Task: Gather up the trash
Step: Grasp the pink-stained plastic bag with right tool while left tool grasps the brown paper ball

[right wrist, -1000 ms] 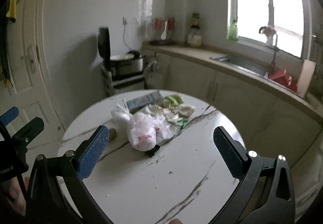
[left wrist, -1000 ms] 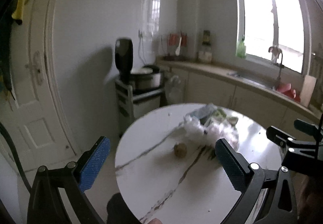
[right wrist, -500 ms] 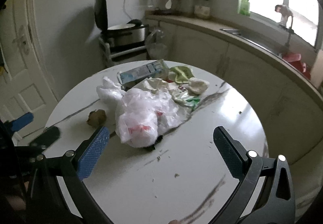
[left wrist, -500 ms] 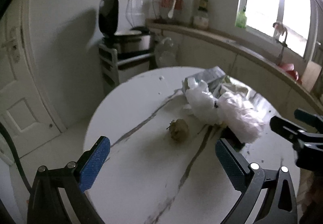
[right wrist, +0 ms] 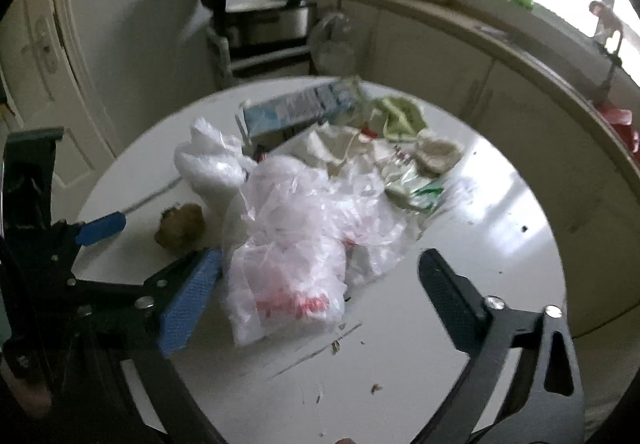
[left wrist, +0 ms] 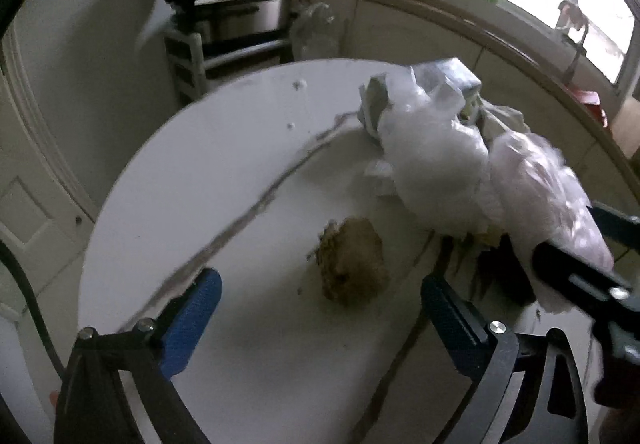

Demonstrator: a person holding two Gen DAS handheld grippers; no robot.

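Left wrist: left gripper (left wrist: 320, 308) spread wide, empty, above table (left wrist: 208, 172); brown lump (left wrist: 352, 262) between its fingers, long axis unclear. Right wrist: right gripper (right wrist: 316, 298) likewise wide, straddling bag (right wrist: 296, 244); carton (right wrist: 300, 108) lies lengthwise left-right, partly buried, blurred.

Bare tabletop (right wrist: 460, 228) right and near side — trash pile (right wrist: 304, 212) mid-table, brown lump (left wrist: 352, 264) beside left tool (left wrist: 320, 324).

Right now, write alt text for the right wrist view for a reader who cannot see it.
Open right tongs frame a crumpled clear plastic bag with red print on a round white marble table. Behind it lie a blue-and-white carton and green wrappers; a brown lumpy scrap sits left, near the open left tongs.
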